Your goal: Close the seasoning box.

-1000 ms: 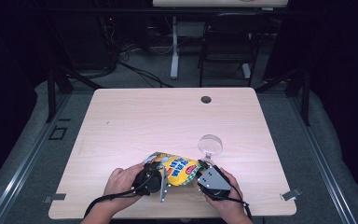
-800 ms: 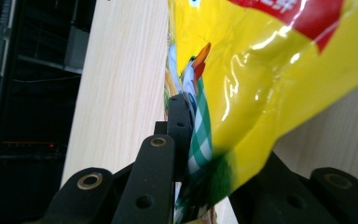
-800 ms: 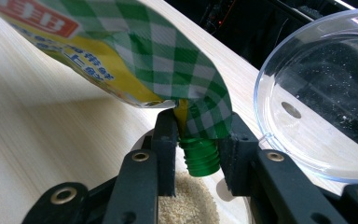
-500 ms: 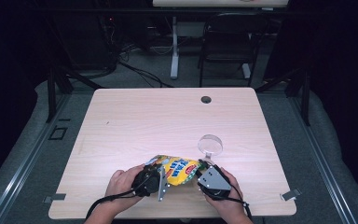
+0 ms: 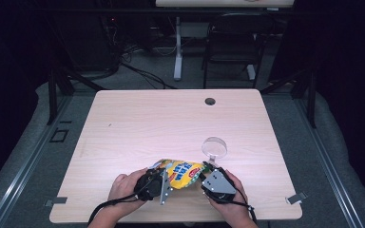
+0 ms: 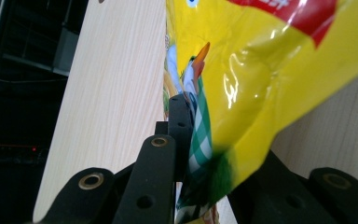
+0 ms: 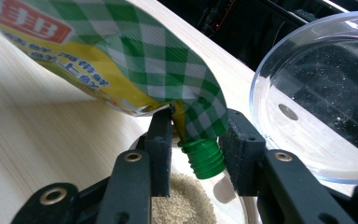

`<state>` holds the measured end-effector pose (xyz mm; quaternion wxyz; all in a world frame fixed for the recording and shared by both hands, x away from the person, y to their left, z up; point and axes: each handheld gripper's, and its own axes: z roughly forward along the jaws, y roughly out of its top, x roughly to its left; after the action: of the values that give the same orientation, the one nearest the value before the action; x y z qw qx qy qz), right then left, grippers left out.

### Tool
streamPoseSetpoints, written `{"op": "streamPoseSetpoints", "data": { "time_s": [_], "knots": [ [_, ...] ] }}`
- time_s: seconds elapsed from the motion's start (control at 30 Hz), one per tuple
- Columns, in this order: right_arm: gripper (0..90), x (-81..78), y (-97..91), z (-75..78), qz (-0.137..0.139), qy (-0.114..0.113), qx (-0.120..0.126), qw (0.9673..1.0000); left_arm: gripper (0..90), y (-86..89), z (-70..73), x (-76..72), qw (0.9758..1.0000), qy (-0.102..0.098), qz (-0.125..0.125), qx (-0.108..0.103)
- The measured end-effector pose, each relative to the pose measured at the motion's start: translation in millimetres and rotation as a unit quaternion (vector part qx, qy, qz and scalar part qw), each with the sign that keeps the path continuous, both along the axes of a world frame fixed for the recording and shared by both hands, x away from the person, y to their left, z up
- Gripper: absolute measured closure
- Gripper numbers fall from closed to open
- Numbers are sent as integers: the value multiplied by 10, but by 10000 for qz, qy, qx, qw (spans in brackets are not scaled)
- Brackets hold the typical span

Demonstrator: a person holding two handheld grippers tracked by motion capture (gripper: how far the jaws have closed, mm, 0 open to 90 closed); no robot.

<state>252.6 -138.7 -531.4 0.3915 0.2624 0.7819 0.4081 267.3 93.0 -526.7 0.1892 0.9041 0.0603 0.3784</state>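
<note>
Left tongs (image 6: 186, 154) clamp yellow spouted foil pouch (image 5: 183, 172) steady while right tongs (image 7: 196, 140), jaws just opening, loosely straddle its green threaded spout (image 7: 204, 157).

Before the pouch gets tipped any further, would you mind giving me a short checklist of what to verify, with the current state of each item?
1. Left gripper clamped on the pouch: ok, its jaws pinch the bottom edge.
2. Right gripper gripping the pouch's neck: not ok, its jaws have just been opening and stand apart beside the green spout.
3. Spout uncapped: ok, bare thread shows.
4. Spout over the small dish holding pale grains: ok, it points down into it.
5. Clear glass bowl clear of the grippers: ok, it sits just beyond them.
6. Contents flowing: cannot tell.
</note>
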Motion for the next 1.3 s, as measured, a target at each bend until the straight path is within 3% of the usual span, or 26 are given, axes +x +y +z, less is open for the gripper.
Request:
{"op": "streamPoseSetpoints", "data": {
  "time_s": [0.3, 0.6, 1.3],
  "knots": [
    [594, 9, -21, -5, -21, 12, 102, 9999, 842, 33, -57, 15, 9988, 281, 16, -391],
    [577, 4, -31, -3, -19, 42, 104, 9999, 841, 51, -60, 21, 9985, 320, -1, -443],
    [457, -20, -81, 29, -113, -130, 168, 9997, 832, 92, -66, 31, 9973, 374, 20, -623]
  ]
}}
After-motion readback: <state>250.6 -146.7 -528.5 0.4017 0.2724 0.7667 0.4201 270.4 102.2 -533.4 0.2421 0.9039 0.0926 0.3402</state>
